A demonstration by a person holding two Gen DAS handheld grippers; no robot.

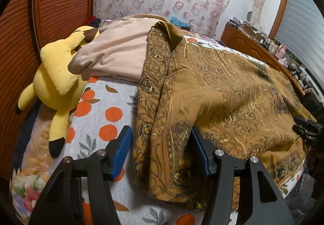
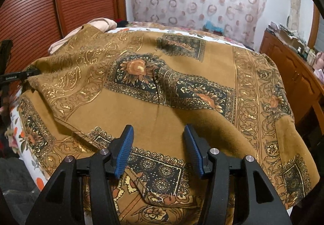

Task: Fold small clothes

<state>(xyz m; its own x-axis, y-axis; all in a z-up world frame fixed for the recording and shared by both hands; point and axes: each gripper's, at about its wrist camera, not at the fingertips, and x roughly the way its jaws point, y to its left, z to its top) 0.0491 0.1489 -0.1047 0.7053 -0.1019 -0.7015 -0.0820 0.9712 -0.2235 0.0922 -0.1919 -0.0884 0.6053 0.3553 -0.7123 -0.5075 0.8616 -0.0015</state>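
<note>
An ochre shirt (image 1: 222, 87) with gold and black ornament lies spread over the bed, its collar (image 1: 168, 30) at the far end. My left gripper (image 1: 161, 131) stands open over the shirt's left side. A raised fold of cloth lies between the blue pads (image 1: 123, 150), and the left one is clear of it. In the right wrist view the same shirt (image 2: 182, 111) fills the bed. My right gripper (image 2: 158, 128) hangs open just above its near hem, pads apart and nothing pinched. Each gripper shows at the edge of the other's view: right gripper (image 1: 305, 127), left gripper (image 2: 34, 72).
A yellow plush toy (image 1: 58, 75) lies at the left on the orange-print bedsheet (image 1: 109, 107). A beige cloth (image 1: 117, 53) is heaped behind the collar. Slatted wooden doors (image 1: 60, 2) stand to the left. A cluttered wooden dresser (image 2: 293, 75) runs along the right.
</note>
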